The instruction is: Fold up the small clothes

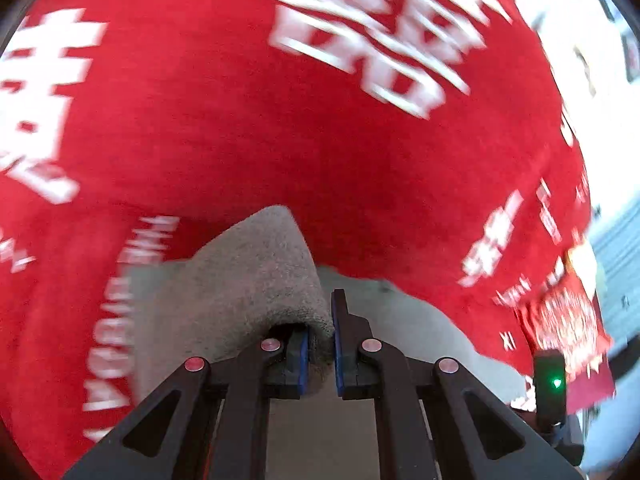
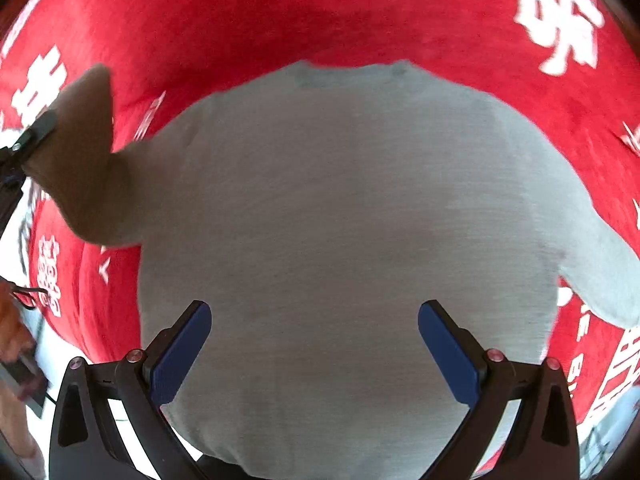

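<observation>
A small grey long-sleeved top [image 2: 340, 220] lies flat on a red cloth [image 2: 320, 12] printed with white characters. In the left wrist view my left gripper [image 1: 320, 344] is shut on the end of one grey sleeve [image 1: 256, 280], which is lifted off the cloth and folds over the jaws. The same raised sleeve [image 2: 80, 160] shows at the left of the right wrist view, with the left gripper [image 2: 34, 132] clamped on it. My right gripper [image 2: 314, 344] hangs open above the lower body of the top, its blue pads [image 2: 182, 356] wide apart with nothing between them.
The red cloth [image 1: 240, 120] covers the whole work surface. A second sleeve [image 2: 600, 272] lies out to the right. A black device with a green light [image 1: 554, 380] sits at the cloth's right edge. Pale floor shows beyond the cloth's edges.
</observation>
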`<action>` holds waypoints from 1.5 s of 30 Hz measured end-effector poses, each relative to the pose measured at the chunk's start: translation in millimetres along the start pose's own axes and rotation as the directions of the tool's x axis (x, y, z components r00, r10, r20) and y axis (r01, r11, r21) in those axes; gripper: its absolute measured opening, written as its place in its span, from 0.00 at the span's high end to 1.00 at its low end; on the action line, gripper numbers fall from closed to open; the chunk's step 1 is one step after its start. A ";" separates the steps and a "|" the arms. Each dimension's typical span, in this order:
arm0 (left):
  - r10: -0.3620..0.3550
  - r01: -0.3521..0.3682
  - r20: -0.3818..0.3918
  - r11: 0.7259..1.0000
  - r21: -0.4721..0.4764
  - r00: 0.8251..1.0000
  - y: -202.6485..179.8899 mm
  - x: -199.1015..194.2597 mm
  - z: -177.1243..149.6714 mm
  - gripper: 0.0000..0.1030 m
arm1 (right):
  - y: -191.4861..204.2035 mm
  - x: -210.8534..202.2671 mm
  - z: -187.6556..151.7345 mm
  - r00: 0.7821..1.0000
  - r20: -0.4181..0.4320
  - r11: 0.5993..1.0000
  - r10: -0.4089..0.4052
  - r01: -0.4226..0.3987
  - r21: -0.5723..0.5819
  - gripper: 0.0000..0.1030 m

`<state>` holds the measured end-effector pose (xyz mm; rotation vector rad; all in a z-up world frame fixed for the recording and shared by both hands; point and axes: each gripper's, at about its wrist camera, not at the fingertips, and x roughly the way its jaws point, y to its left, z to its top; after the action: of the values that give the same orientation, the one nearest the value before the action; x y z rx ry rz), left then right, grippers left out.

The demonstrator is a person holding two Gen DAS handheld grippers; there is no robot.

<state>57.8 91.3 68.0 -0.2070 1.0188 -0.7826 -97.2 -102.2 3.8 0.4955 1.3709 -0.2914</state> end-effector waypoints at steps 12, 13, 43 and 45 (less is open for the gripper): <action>0.255 -0.132 -0.317 0.923 0.361 0.914 -102.6 160.5 -94.7 0.71 | -124.3 20.3 -18.6 0.998 -0.055 0.984 -0.035 0.044 0.173 0.00; 0.255 -0.135 -0.308 0.922 0.362 0.917 -103.9 157.2 -95.1 0.62 | -127.2 20.4 -19.4 0.998 -0.055 0.984 -0.034 0.043 0.176 0.00; 0.402 -0.409 -0.416 0.909 0.078 0.816 68.0 42.2 -80.4 0.34 | -131.1 65.1 16.4 0.894 0.214 0.703 0.393 -0.442 0.557 0.78; 0.338 -0.340 -0.414 0.938 0.073 0.845 56.5 45.3 -77.9 0.68 | -136.5 64.5 6.1 0.873 0.245 0.672 0.422 -0.483 0.562 0.67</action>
<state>34.0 116.3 -32.6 0.1509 1.4201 -0.5062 -145.0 -217.5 -81.3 1.3341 0.9873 -0.3376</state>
